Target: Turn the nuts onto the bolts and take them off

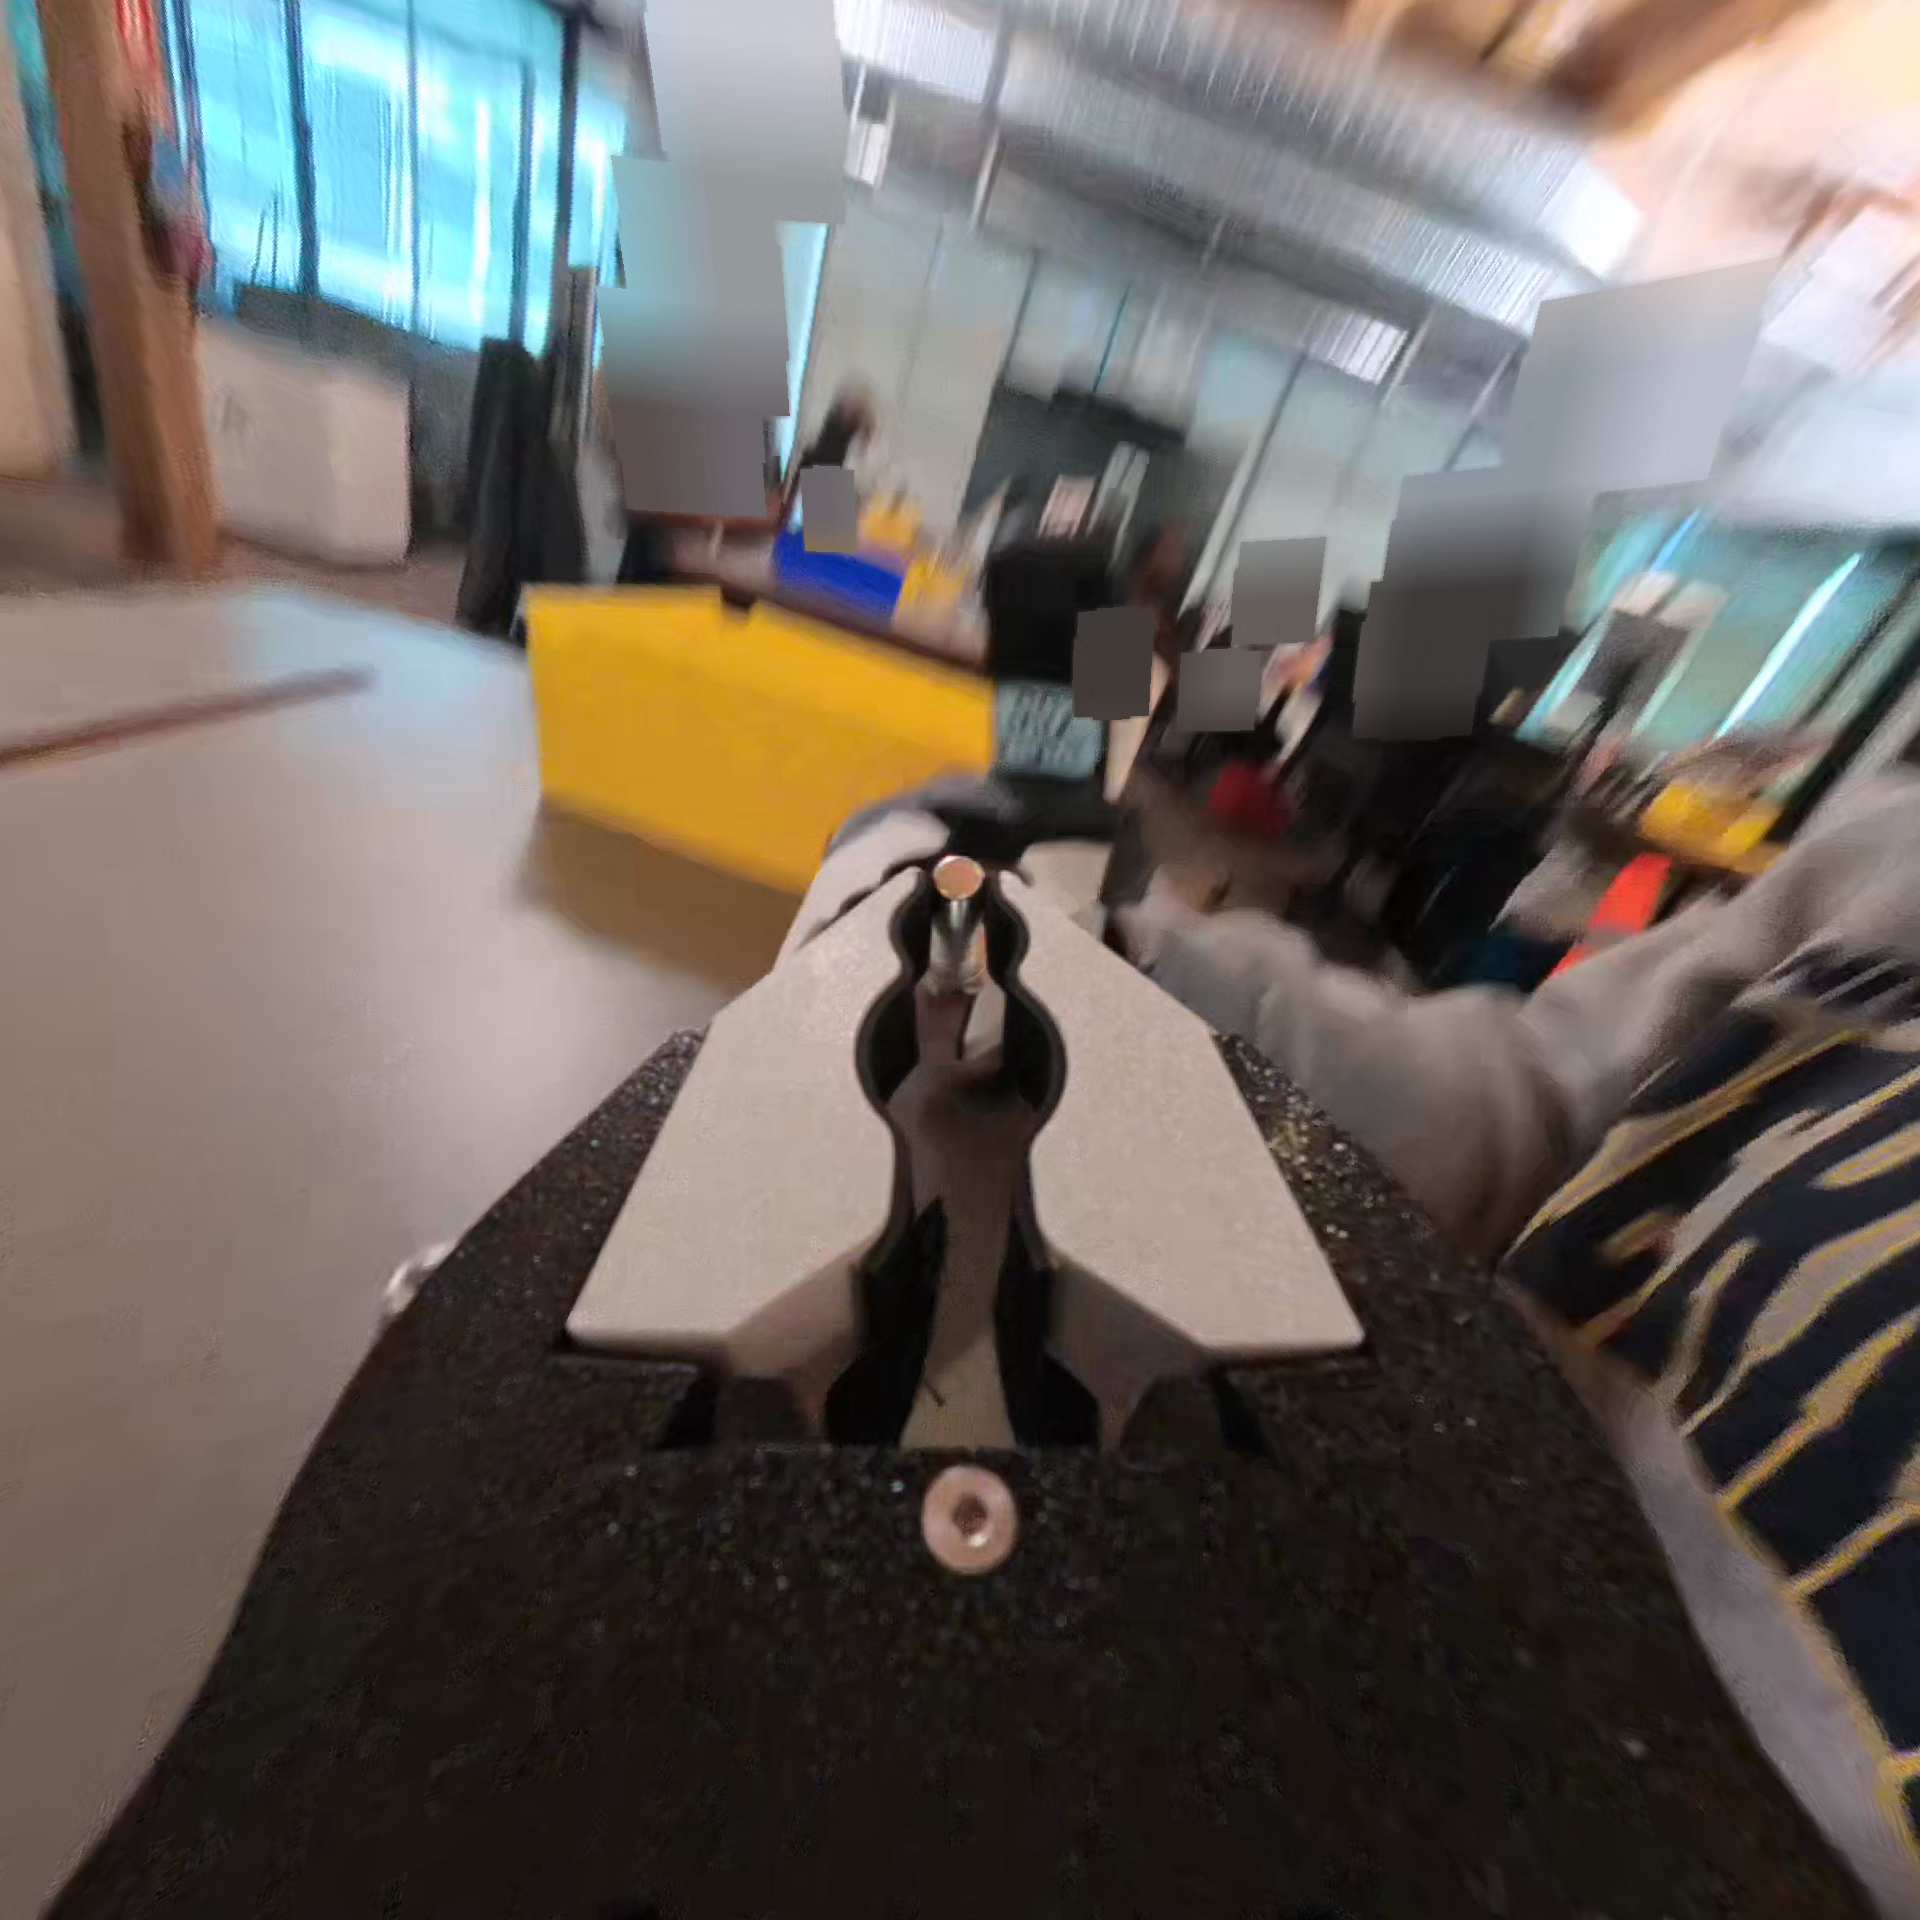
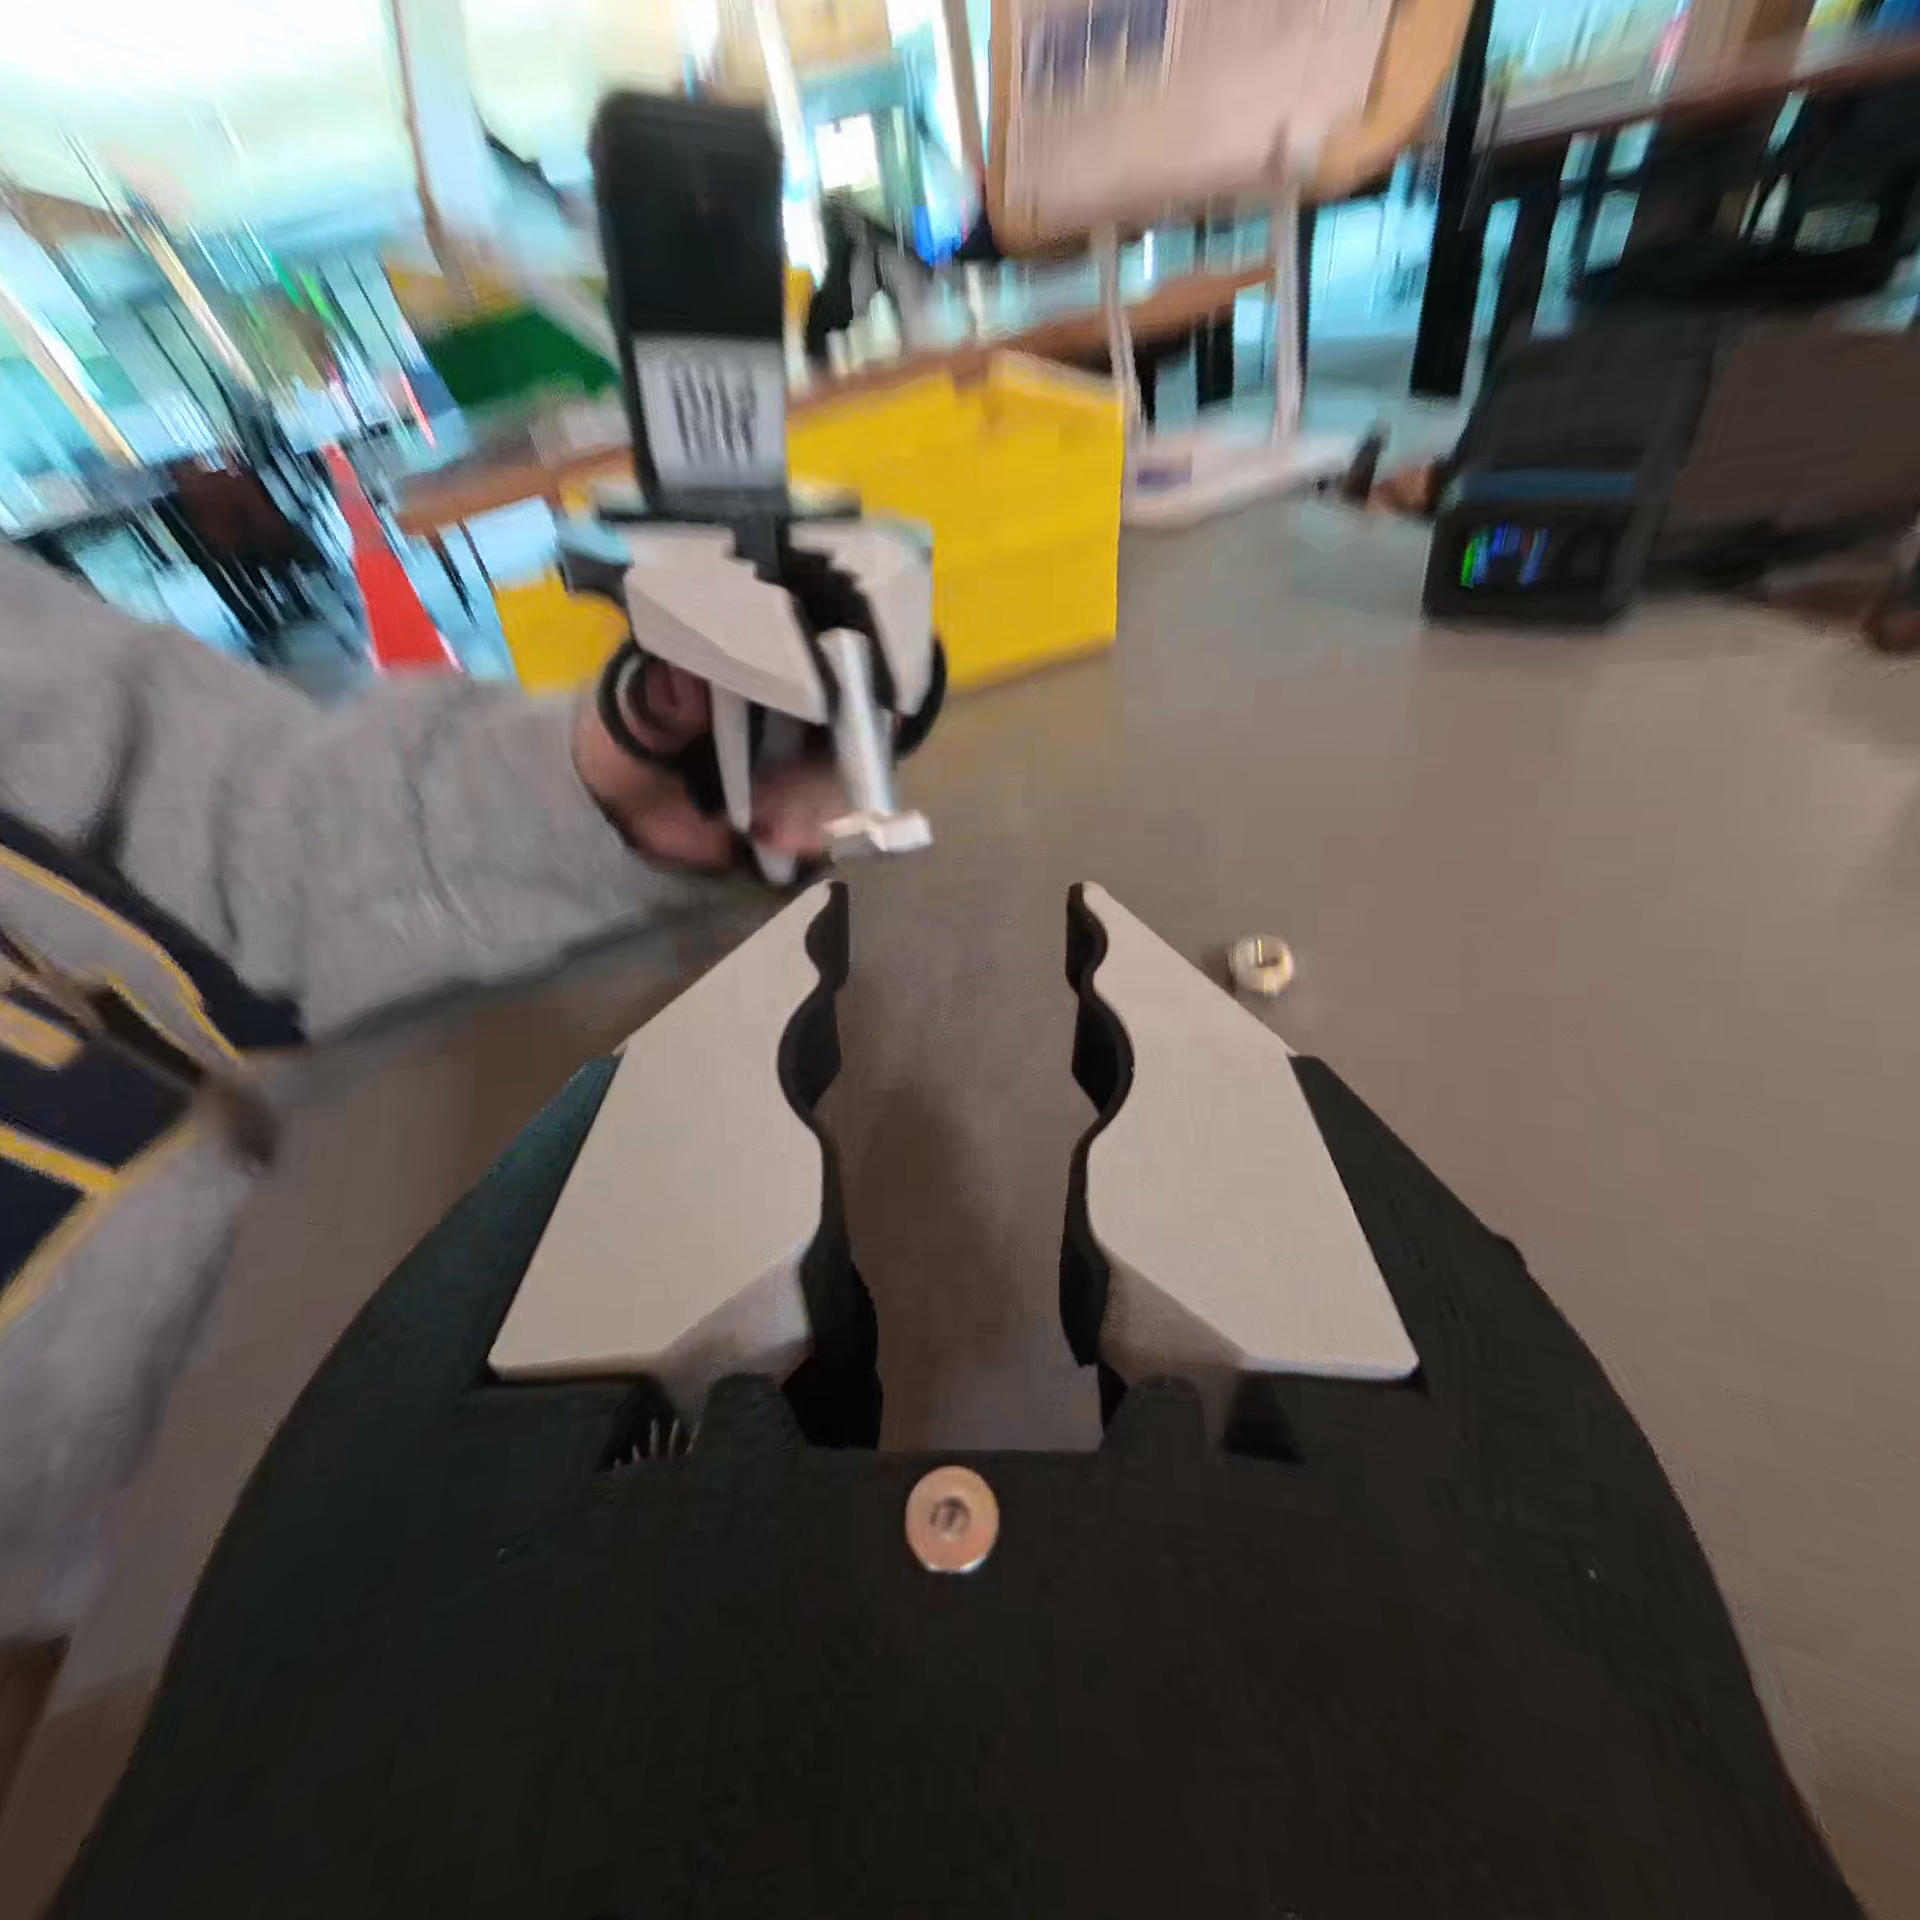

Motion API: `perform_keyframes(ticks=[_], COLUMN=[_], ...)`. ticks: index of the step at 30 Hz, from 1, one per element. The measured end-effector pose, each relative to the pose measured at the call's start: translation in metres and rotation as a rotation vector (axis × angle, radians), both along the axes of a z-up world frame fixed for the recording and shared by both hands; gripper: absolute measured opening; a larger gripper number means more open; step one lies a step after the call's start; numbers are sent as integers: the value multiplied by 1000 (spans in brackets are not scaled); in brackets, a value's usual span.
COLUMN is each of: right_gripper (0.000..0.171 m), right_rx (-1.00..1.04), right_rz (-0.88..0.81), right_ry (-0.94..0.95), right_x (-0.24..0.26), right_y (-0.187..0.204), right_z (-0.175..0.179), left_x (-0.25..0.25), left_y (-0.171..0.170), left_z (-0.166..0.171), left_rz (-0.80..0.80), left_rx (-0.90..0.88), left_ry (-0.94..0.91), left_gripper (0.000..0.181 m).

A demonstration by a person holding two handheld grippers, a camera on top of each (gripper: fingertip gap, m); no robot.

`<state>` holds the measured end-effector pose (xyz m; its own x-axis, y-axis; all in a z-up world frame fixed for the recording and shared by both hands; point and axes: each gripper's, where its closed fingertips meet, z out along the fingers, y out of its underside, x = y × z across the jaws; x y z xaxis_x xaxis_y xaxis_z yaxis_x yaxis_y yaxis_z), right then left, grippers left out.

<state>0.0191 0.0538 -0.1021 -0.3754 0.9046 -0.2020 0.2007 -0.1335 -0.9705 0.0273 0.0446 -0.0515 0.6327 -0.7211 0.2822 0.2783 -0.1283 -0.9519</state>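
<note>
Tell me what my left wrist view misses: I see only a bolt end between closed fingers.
Observer: From the right wrist view, the left hand-held gripper holds the bolt by its shank, head pointing down, above the table.
Operator: Report the nut.
Observer: One loose nut lies on the table, just right of the right hand-held gripper; none is on the bolt's exposed part.
Operator: State the right hand-held gripper's condition.
Observer: Its fingers stand apart with nothing between them, the bolt head just beyond their tips.
</note>
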Motion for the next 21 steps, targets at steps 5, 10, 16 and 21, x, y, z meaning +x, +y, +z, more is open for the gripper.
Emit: perform_keyframes(ticks=[5, 10, 16, 21], right_gripper=[33, 23, 22, 16], right_rx=[-154, -330, -702, -806], right_rz=[17, 126, 351, 418], right_ry=[375, 462, 411, 360], right_x=[3, 6, 13, 14], right_y=[-12, -30, -31, -31], right_z=[61, 77, 84, 83], left_x=[-12, -5, -1, 1], left_y=[-15, -20, -25, -25], left_z=[37, 42, 46, 47], left_rz=[-18, -37, -69, -52], left_rx=[138, 190, 228, 250], left_ry=[-191, -197, -199, -171], left_gripper=[6, 6, 6, 6])
